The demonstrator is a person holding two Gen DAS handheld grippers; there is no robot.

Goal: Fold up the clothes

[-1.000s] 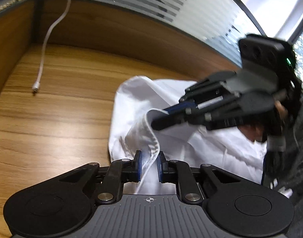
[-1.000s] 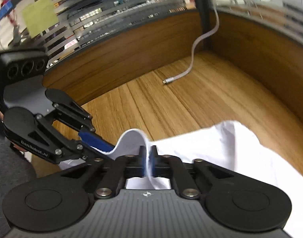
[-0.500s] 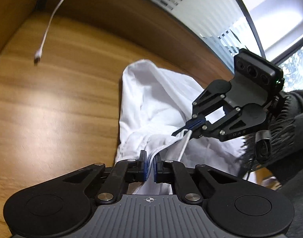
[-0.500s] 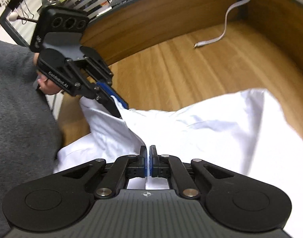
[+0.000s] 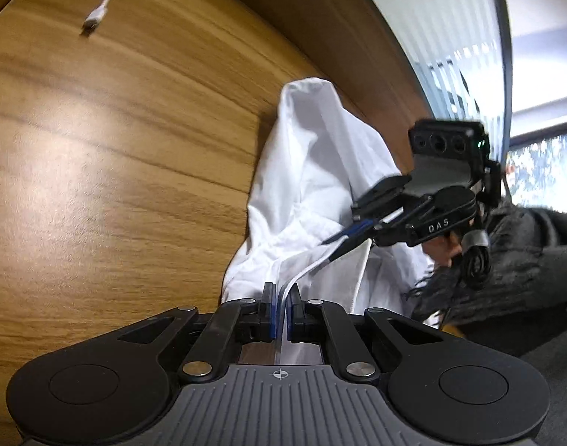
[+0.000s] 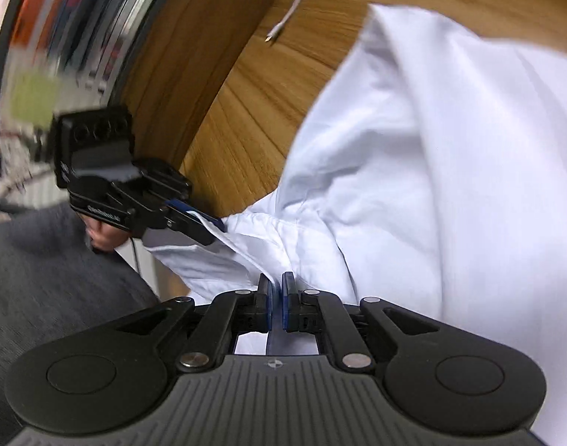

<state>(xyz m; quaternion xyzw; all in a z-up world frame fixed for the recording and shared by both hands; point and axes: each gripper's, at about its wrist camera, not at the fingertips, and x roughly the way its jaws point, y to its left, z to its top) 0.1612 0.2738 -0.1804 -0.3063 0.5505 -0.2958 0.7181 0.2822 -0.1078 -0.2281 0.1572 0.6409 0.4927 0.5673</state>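
Blurring smeared the shelves and coloured shapes at the upper left of the right wrist view, so nothing there could be read. Much of the shirt (image 6: 450, 171) ran off that picture's right edge, and its lower part was hidden behind the gripper bodies in both views. No container showed anywhere.

The shirt lay crumpled on the wooden desk (image 5: 116, 156), its far end bunched against the wooden back panel (image 5: 339, 37). The left gripper (image 5: 279, 299) was clamped on a white hem, which ran taut across to the right gripper (image 5: 333, 247). The right gripper's jaws were opening, yet cloth sat between its pads (image 6: 278, 290) and they appeared to pinch it, though the fold there was hard to make out. A hand (image 6: 105, 236) under the left gripper (image 6: 209, 226) was partly covered by it, beside a grey sleeve (image 6: 49, 278).

A white cable (image 5: 97, 18) lay on the desk, well apart from the shirt. Frosted glass (image 5: 450, 37) stood behind the panel.
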